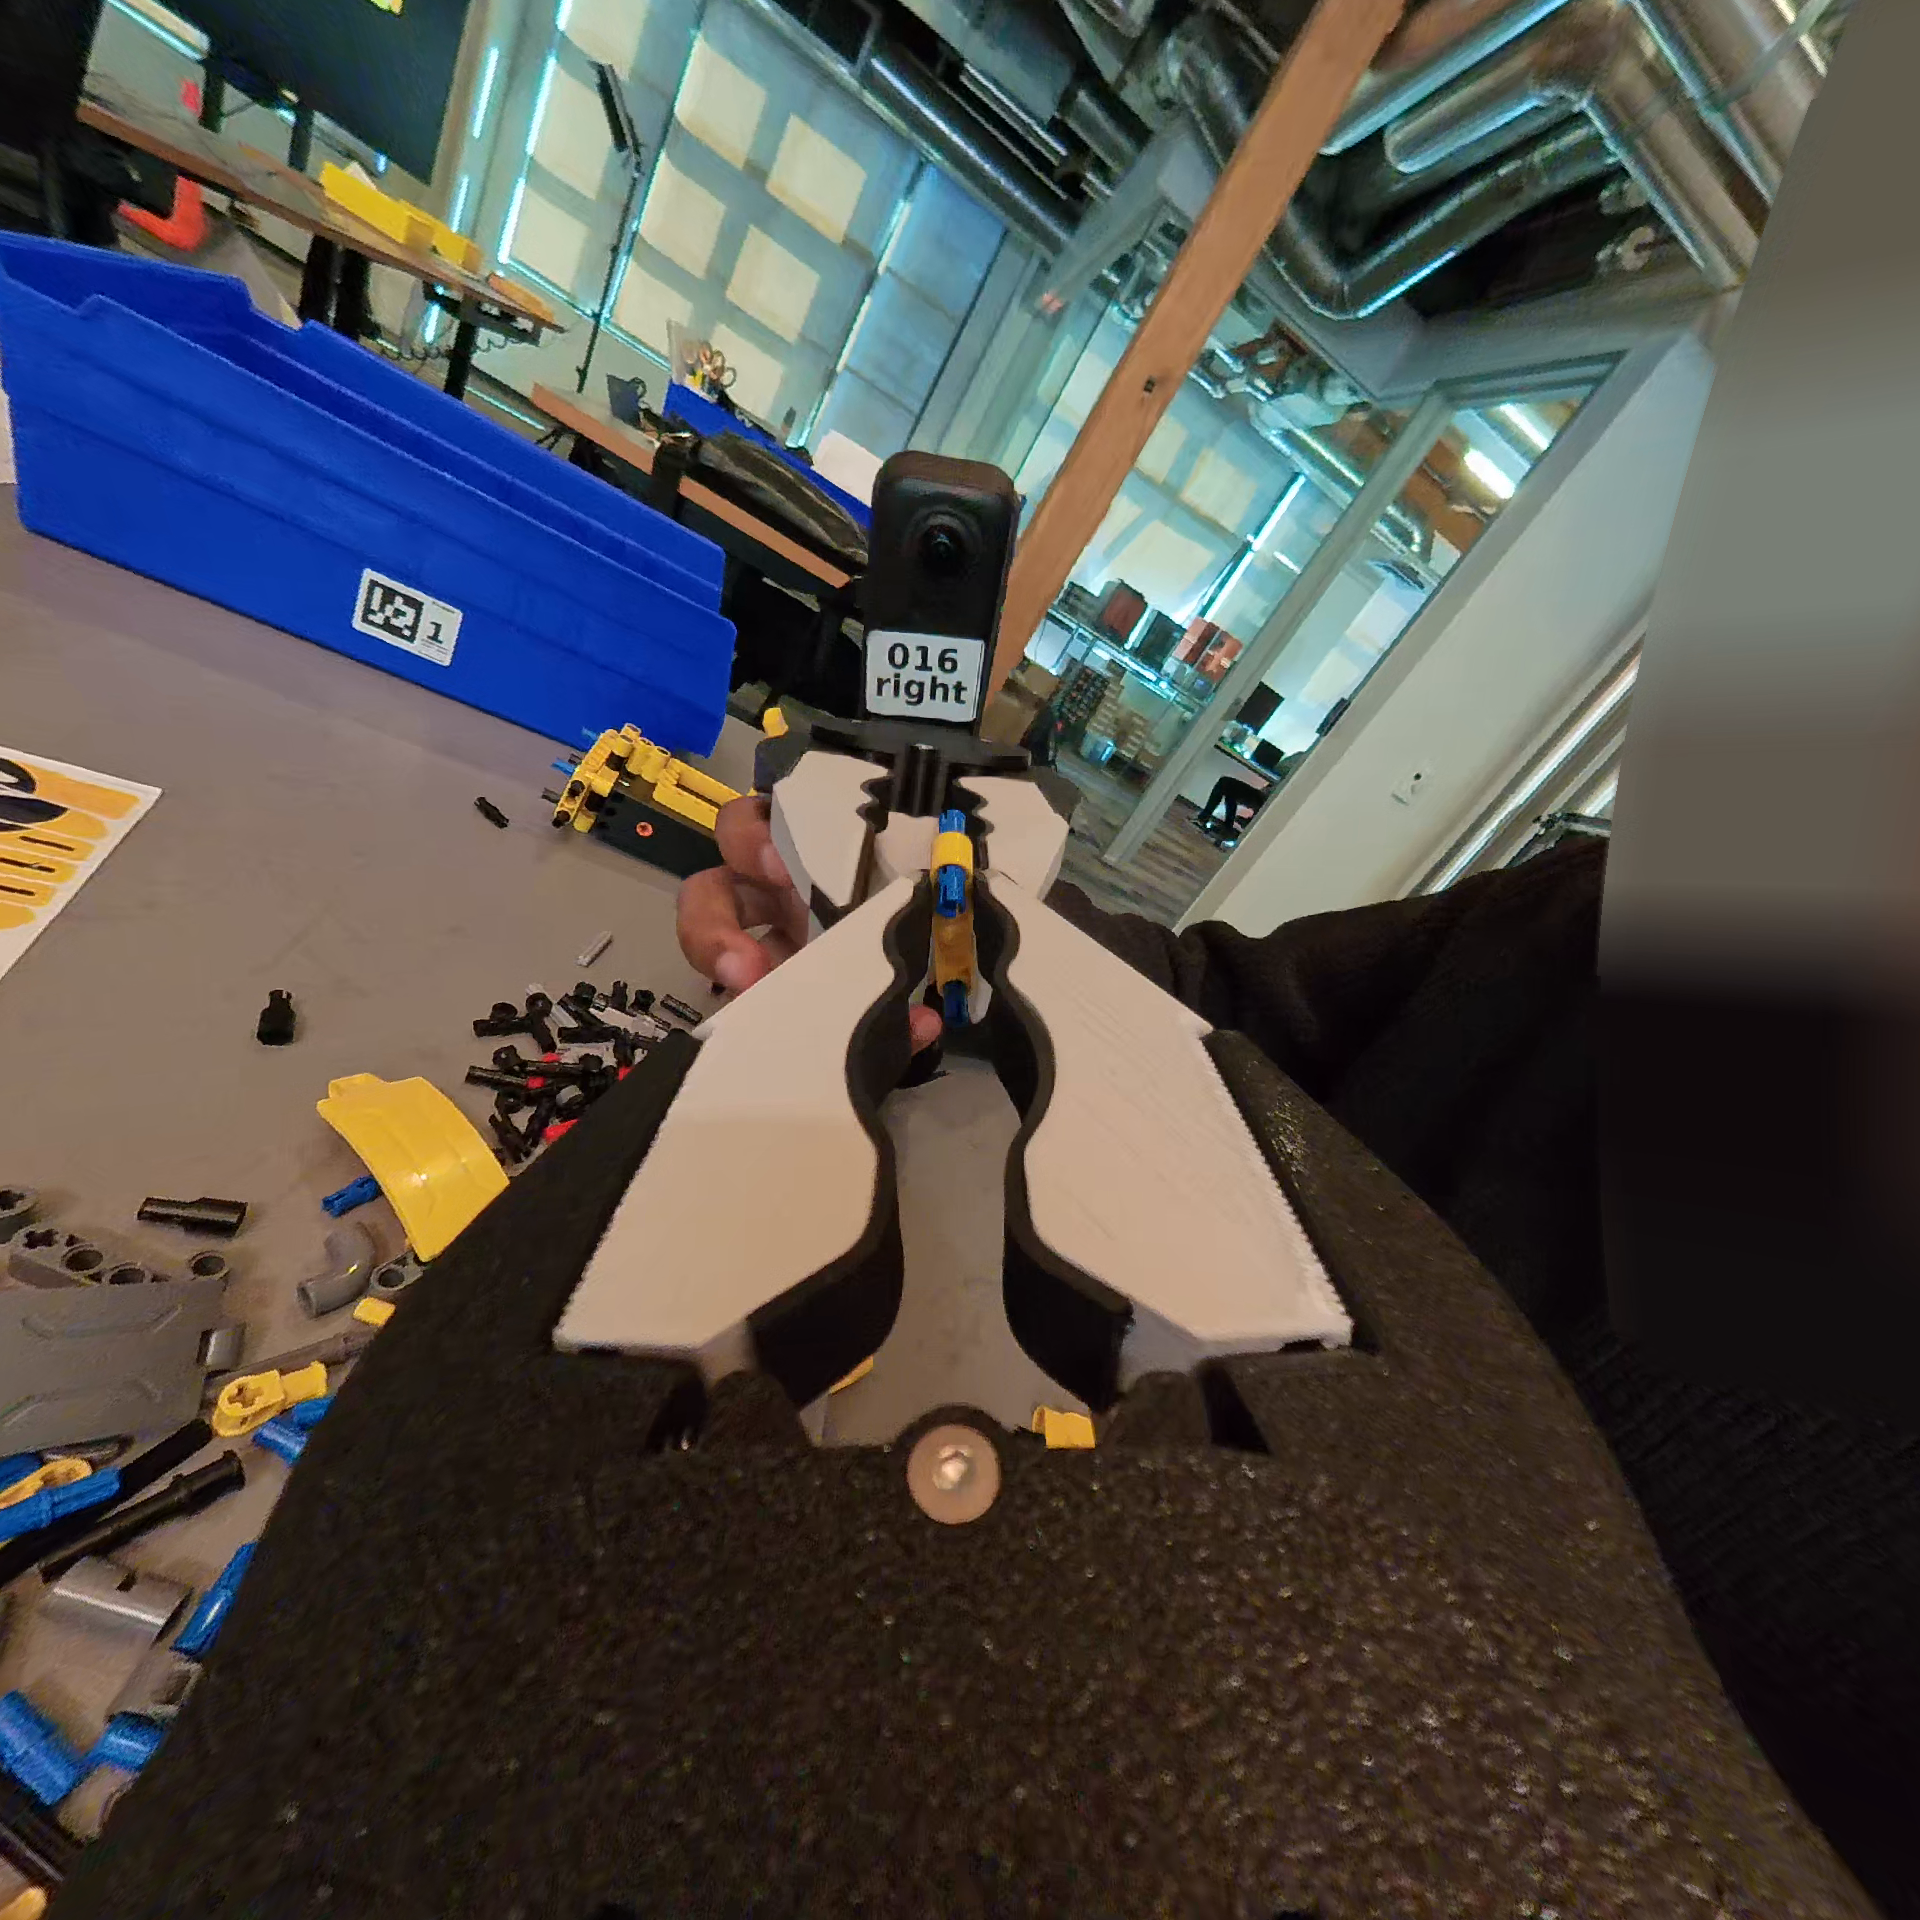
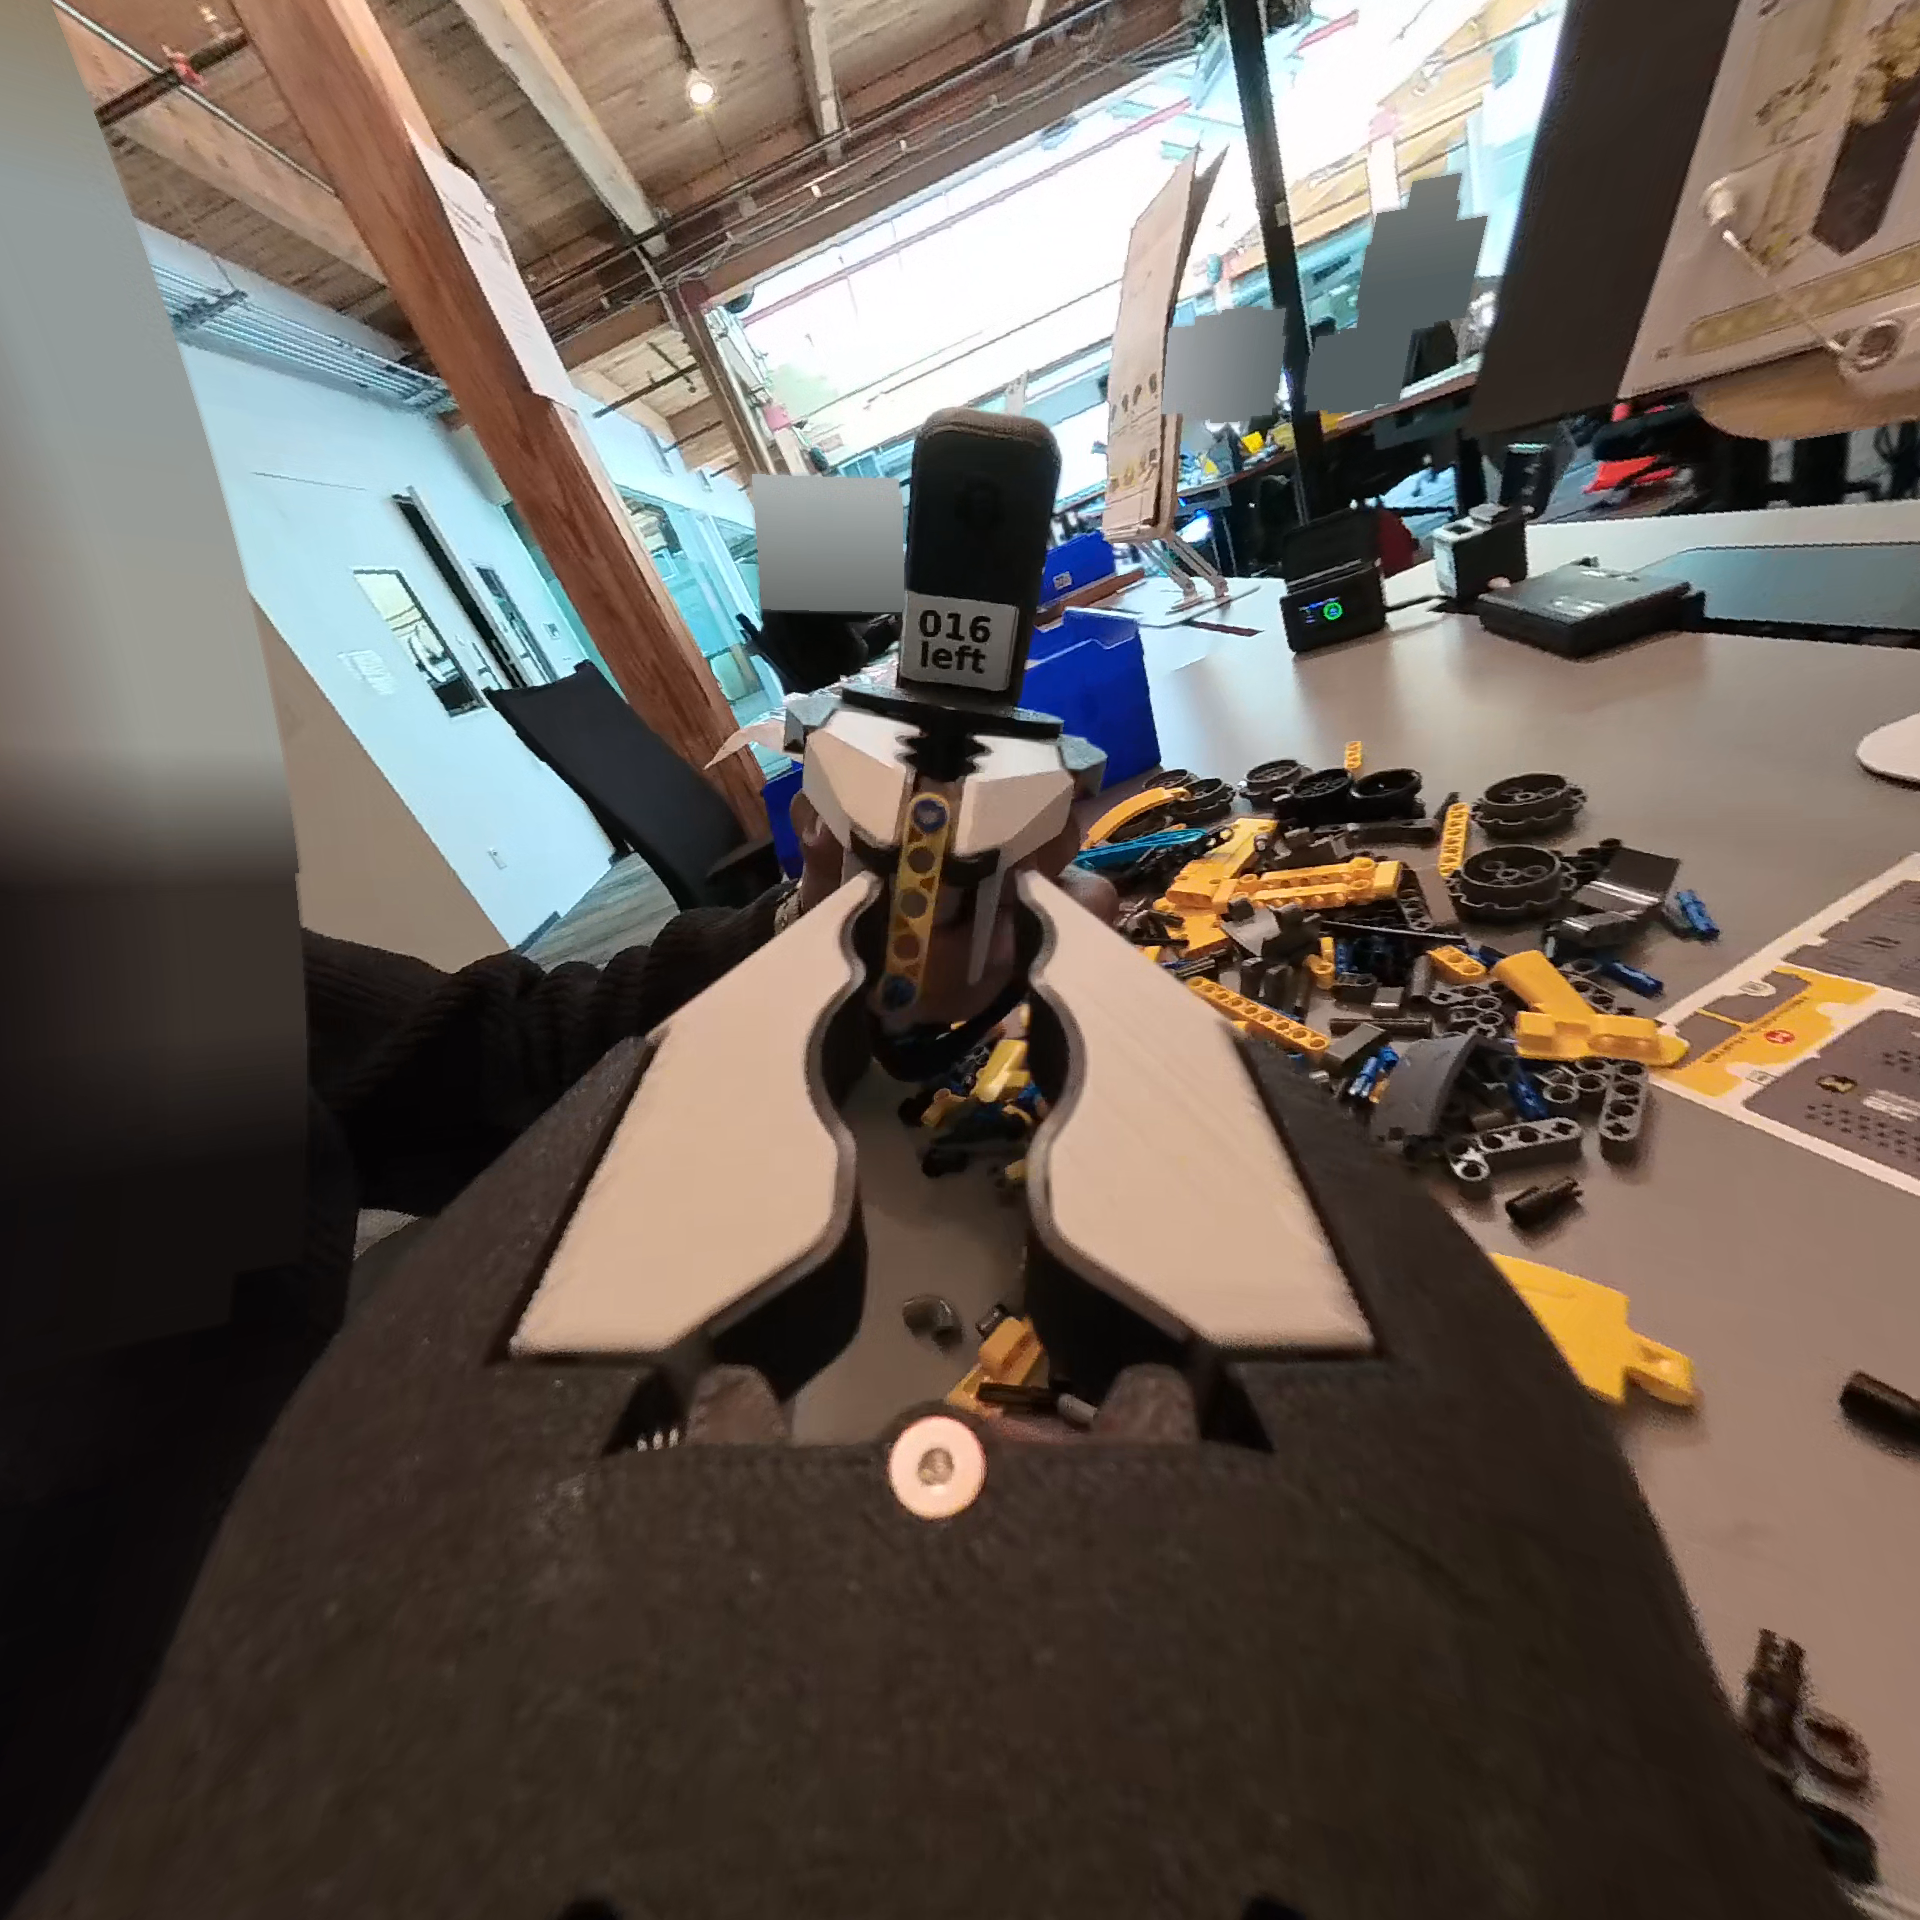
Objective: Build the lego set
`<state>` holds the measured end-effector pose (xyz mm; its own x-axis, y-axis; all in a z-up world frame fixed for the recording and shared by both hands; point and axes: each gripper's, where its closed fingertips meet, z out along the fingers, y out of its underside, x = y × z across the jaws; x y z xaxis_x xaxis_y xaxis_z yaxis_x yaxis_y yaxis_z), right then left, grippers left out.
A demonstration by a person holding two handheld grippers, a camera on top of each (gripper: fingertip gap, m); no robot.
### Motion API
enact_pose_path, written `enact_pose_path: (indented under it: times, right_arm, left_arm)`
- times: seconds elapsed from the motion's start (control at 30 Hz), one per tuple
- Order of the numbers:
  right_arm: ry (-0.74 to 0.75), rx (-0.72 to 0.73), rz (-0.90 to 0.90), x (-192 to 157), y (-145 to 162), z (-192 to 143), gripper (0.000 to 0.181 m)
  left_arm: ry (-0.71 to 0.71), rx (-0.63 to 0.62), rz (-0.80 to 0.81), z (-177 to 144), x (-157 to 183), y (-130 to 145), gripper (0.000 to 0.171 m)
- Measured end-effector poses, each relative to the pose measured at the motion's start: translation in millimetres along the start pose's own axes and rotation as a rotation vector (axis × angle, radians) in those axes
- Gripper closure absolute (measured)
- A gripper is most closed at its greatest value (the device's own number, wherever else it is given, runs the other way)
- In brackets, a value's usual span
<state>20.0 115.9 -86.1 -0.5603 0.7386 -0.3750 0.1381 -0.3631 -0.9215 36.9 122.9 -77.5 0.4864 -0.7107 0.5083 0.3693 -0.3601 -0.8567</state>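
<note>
My left gripper (image 1: 951, 904) is shut on a yellow holed beam (image 1: 954, 940) with blue pins, which I see edge-on and held up above the table. My right gripper (image 1: 925, 831) faces it close up, with a hand (image 1: 738, 914) behind it. In the right wrist view my right gripper (image 2: 943, 894) is open. Its jaws stand on either side of the beam (image 2: 914, 883), whose holed face shows, and the beam lies near the left fingertip. The left gripper (image 2: 940, 821) sits just beyond it.
A grey table (image 2: 1558, 707) holds a pile of yellow, black and blue building pieces (image 2: 1351, 935), black wheels (image 2: 1507, 831) and an instruction sheet (image 2: 1818, 1039). A blue bin (image 1: 312, 468), a part-built yellow assembly (image 1: 634, 790), a yellow curved panel (image 1: 416, 1153) and small black pins (image 1: 561, 1060) lie to the left. My left and right fingertips are right by each other.
</note>
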Motion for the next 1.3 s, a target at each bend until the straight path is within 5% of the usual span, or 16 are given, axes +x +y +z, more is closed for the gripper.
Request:
enact_pose_path:
  times: [0.43,0.73,0.83,0.97,1.2,1.3]
  right_arm:
    - [-0.111,-0.077,0.174,3,-2,1,0.168]
    - [0.051,-0.080,0.038,12,-15,-9,0.174]
    - [0.241,-0.232,-0.102,29,-6,-14,0.174]
    - [0.353,-0.508,-0.199,7,12,-15,0.174]
    - [0.335,-1.024,-0.168,-54,134,-11,0.173]
    - [0.330,-1.138,-0.263,-60,152,-13,0.174]
  left_arm:
    - [-0.036,0.040,0.037,-3,-6,-5,0.164]
    - [-0.154,0.267,0.029,-30,-23,-42,0.158]
    - [-0.212,0.299,0.027,-39,-38,-44,0.158]
    - [-0.278,0.274,0.035,-40,-51,-40,0.159]
    - [-0.289,0.249,0.096,-33,-43,-38,0.159]
    - [-0.286,0.246,0.091,-31,-43,-37,0.159]
